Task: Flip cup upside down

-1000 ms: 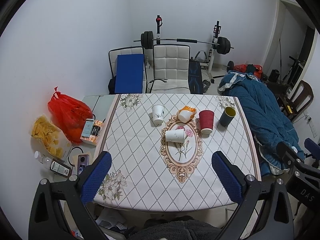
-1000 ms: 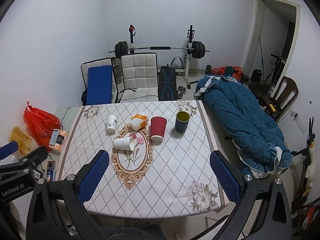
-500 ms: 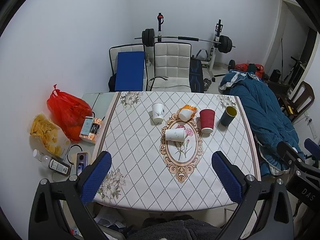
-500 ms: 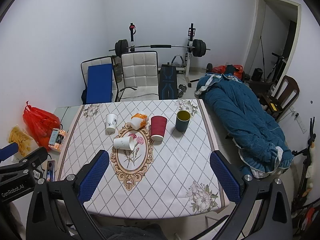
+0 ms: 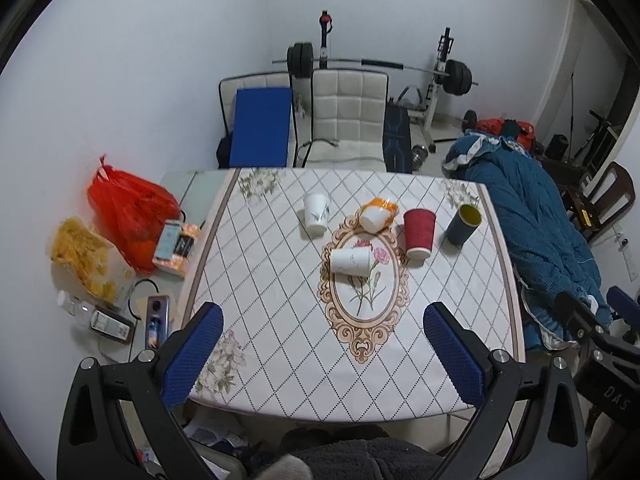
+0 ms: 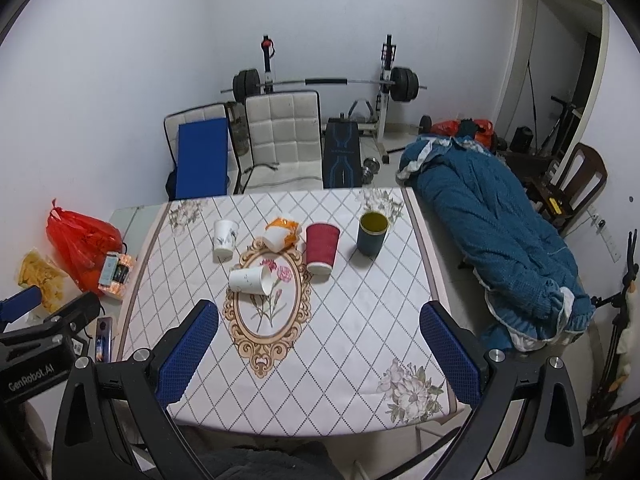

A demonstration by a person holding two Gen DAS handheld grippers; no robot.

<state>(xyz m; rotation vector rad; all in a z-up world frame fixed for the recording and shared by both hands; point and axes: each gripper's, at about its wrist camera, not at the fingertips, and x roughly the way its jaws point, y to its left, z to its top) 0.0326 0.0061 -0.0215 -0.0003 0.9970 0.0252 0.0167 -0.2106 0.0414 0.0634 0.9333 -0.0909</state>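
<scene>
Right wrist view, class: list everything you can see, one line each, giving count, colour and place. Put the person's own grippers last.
Table: 1, white diamond-pattern cloth, centre.
White floral cup: 1, standing, far left of the table.
White cup: 1, lying on its side, on the oval motif.
Orange-white cup: 1, lying tipped, behind the oval.
Red cup: 1, upright, middle.
Dark blue cup: 1, yellow inside, upright, right.
Red bag: 1, left of the table.
Blue quilt: 1, right.
Barbell: 1, back wall.
Left gripper: blue pads, open.
Right gripper: blue pads, open.
</scene>
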